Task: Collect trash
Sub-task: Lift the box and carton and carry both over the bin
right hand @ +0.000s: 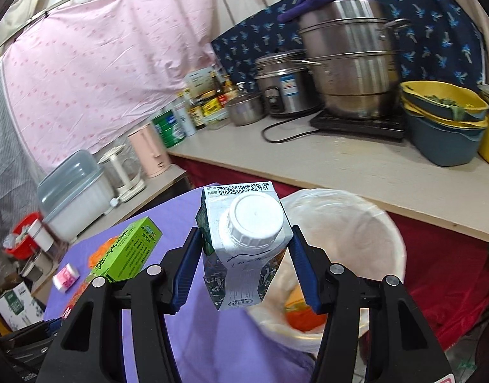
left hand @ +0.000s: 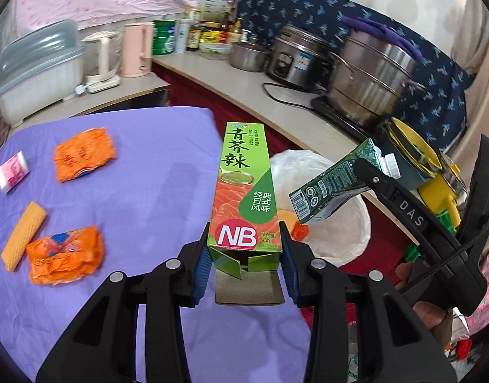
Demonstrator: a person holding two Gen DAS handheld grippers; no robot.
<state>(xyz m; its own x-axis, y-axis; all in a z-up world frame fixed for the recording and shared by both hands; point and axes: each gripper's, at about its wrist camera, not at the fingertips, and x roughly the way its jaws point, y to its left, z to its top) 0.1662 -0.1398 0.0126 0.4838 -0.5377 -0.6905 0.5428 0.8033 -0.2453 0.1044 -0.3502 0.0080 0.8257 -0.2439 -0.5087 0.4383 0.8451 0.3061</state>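
Bin [right hand: 394,223] has a white liner and orange trash [right hand: 305,317] inside. Left tool [left hand: 244,255] grips a green box [left hand: 244,191], its flap open; right tool [right hand: 244,265] clamps a capped carton [right hand: 241,242].

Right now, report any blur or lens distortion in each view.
Left wrist view: fisheye bends the counter edge; the orange wrapper and far clutter look smeared, while the green box in the left claw is sharp.
Right wrist view: dark vignette corners; the bin rim is blurred, the carton crisp.

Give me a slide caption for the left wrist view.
Left gripper holds wasabi box over purple table; right gripper's milk carton above bin.
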